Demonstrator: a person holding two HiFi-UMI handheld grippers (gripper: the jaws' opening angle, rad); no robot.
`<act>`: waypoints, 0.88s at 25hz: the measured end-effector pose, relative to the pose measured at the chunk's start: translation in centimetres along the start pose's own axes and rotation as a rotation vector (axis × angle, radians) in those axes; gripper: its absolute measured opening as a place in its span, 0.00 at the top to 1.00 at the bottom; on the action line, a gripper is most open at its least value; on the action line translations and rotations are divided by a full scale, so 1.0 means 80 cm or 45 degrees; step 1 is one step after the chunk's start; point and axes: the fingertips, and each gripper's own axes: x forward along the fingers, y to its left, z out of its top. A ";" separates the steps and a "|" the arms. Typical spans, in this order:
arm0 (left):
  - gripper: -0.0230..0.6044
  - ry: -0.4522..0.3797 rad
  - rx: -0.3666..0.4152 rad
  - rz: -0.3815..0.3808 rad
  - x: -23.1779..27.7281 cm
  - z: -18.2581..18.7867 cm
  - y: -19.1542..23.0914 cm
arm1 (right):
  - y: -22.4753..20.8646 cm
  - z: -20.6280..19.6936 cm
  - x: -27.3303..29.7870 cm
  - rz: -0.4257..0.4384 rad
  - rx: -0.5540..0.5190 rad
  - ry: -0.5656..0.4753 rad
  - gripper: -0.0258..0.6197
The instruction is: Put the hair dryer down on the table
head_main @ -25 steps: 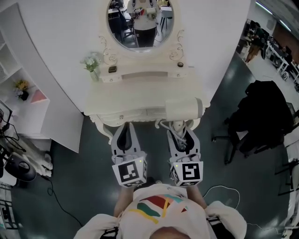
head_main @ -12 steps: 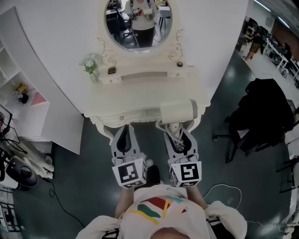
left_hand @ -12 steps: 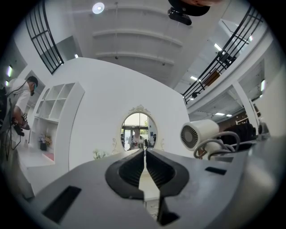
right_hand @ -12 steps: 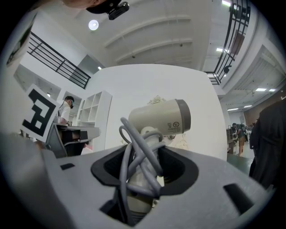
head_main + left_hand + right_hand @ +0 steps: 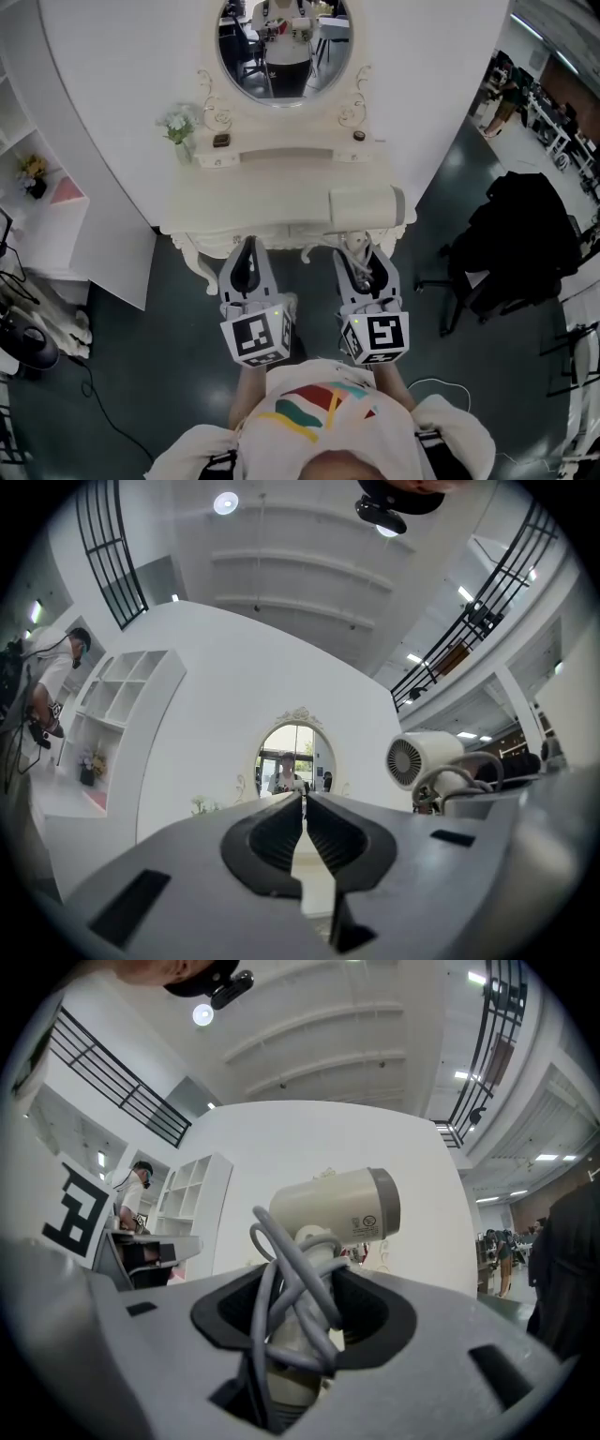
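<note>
The right gripper [image 5: 305, 1321] pinches the handle of the cream hair dryer [image 5: 333, 1206], its jaws pressed on the handle and on the grey cord [image 5: 281, 1274] wound around it, with the barrel standing crosswise above the jaws. In the head view the barrel sits over the front right part of the white dressing table [image 5: 253, 202], below the oval mirror [image 5: 281, 47]; whether it touches the top cannot be told. The left gripper [image 5: 303, 803] points at the table's front edge just beside it, jaws pressed together and holding nothing
</note>
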 end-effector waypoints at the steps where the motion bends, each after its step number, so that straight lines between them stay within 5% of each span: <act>1: 0.94 0.000 -0.007 0.004 0.005 -0.001 0.004 | -0.001 0.002 0.005 0.000 0.005 -0.003 0.67; 22: 0.94 0.035 0.026 -0.089 0.130 -0.036 -0.002 | -0.045 -0.026 0.106 -0.052 0.040 0.027 0.67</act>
